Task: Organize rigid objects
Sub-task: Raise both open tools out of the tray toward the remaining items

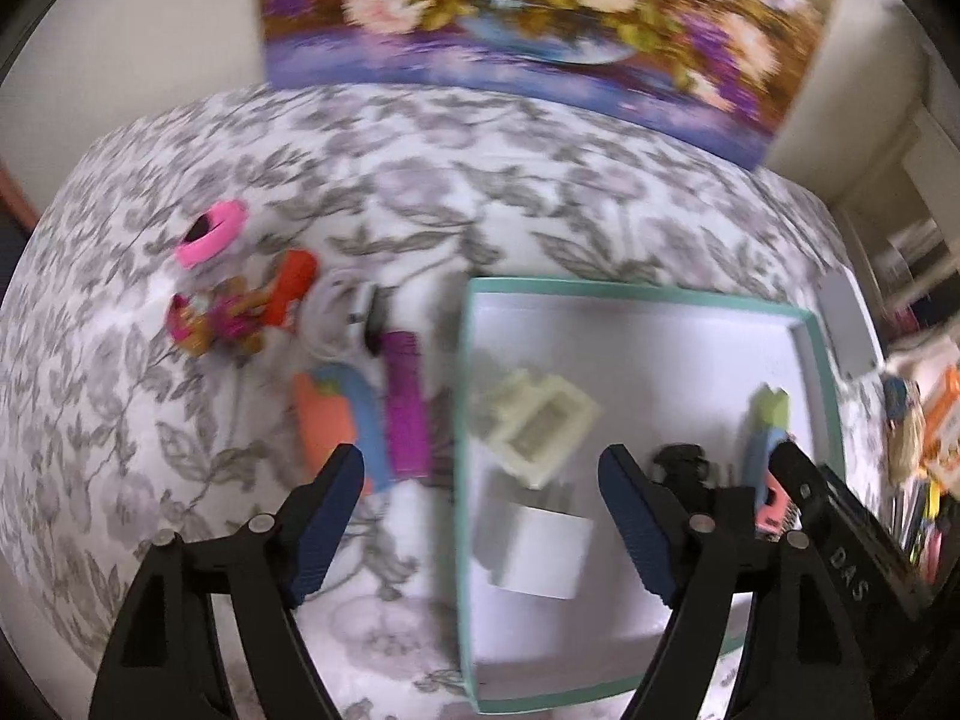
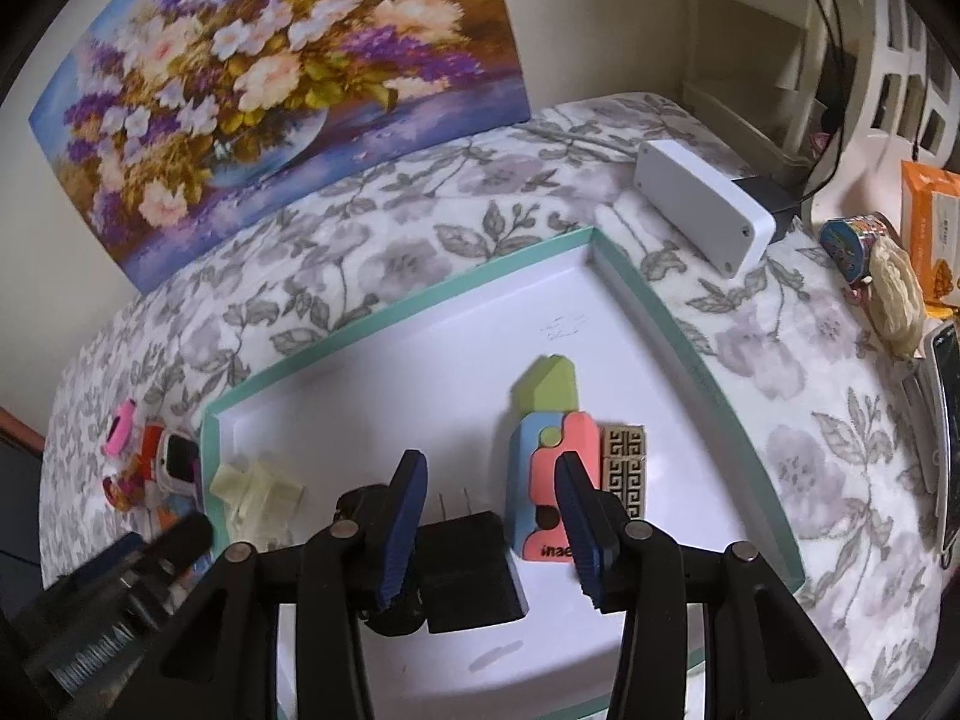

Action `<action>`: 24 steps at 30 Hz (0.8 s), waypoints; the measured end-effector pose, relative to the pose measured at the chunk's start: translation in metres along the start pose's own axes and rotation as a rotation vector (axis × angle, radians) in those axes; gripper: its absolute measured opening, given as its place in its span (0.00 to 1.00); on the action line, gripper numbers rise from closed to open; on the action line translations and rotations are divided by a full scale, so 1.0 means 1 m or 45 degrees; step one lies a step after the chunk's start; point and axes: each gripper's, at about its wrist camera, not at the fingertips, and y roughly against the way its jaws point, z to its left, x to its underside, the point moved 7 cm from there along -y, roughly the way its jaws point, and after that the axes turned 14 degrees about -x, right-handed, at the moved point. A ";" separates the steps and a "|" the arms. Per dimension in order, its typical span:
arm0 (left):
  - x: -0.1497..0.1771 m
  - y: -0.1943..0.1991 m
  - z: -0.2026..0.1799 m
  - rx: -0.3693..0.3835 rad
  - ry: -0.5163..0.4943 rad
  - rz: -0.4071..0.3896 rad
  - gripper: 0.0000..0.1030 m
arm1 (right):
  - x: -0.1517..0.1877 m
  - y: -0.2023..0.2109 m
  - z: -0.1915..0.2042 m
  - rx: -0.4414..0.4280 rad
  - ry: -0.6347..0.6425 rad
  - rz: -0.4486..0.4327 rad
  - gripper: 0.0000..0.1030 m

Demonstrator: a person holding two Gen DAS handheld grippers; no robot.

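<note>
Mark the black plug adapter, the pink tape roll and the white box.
black plug adapter (image 2: 468, 570): right wrist view, top face.
pink tape roll (image 1: 213, 232): left wrist view, outer rim.
white box (image 2: 702, 213): right wrist view, front face.

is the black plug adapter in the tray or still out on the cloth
In: the black two-pronged plug adapter lies on the teal-rimmed tray's white floor.

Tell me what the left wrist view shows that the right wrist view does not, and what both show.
Only the left wrist view shows the purple ridged cylinder on the floral cloth beside the tray, the white square box in the tray, and the open, empty left gripper.

Only the right wrist view shows the white rectangular plastic box beyond the tray, the brown patterned tile, and the right gripper, open.

Both show the teal-rimmed white tray, the flower painting, and the pink ring.
</note>
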 end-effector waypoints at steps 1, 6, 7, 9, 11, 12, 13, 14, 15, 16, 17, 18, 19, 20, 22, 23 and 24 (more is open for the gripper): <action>0.000 -0.003 0.006 -0.004 0.027 0.018 0.79 | 0.001 -0.002 0.002 0.004 0.014 0.009 0.50; 0.000 -0.016 0.030 0.002 0.152 0.091 0.79 | 0.004 -0.006 0.010 0.011 0.053 0.021 0.54; 0.000 -0.017 0.033 -0.001 0.164 0.094 0.79 | 0.004 -0.006 0.012 0.006 0.059 0.020 0.55; -0.002 -0.019 0.040 0.002 0.194 0.108 0.79 | 0.004 -0.006 0.014 0.010 0.063 0.018 0.57; -0.001 -0.022 0.045 0.007 0.228 0.132 0.79 | 0.005 -0.006 0.017 0.014 0.069 0.019 0.59; -0.001 -0.024 0.048 0.007 0.241 0.139 0.79 | 0.005 -0.007 0.018 0.015 0.072 0.020 0.62; -0.001 -0.025 0.050 0.004 0.248 0.144 0.79 | 0.006 -0.007 0.019 0.016 0.078 0.021 0.63; -0.001 -0.026 0.051 0.000 0.246 0.146 0.79 | 0.006 -0.007 0.020 0.018 0.080 0.021 0.66; -0.001 -0.026 0.051 -0.006 0.242 0.144 0.79 | 0.006 -0.007 0.021 0.021 0.083 0.020 0.71; -0.001 -0.027 0.053 -0.023 0.239 0.141 0.79 | 0.006 -0.007 0.021 0.026 0.086 0.018 0.72; -0.002 -0.027 0.055 -0.034 0.239 0.138 0.79 | 0.006 -0.007 0.022 0.026 0.088 0.018 0.75; -0.002 -0.027 0.056 -0.046 0.239 0.134 0.80 | 0.007 -0.007 0.023 0.021 0.087 0.017 0.77; -0.002 -0.028 0.058 -0.058 0.240 0.127 0.82 | 0.006 -0.008 0.023 0.015 0.086 0.018 0.79; -0.002 -0.028 0.059 -0.065 0.243 0.122 0.86 | 0.006 -0.008 0.023 0.011 0.085 0.018 0.84; -0.003 -0.028 0.062 -0.078 0.254 0.106 0.92 | 0.007 -0.009 0.023 0.013 0.086 0.018 0.89; -0.004 -0.028 0.063 -0.087 0.260 0.098 0.93 | 0.007 -0.009 0.024 0.013 0.086 0.018 0.92; -0.004 -0.028 0.065 -0.095 0.264 0.090 0.93 | 0.007 -0.009 0.024 0.012 0.086 0.019 0.98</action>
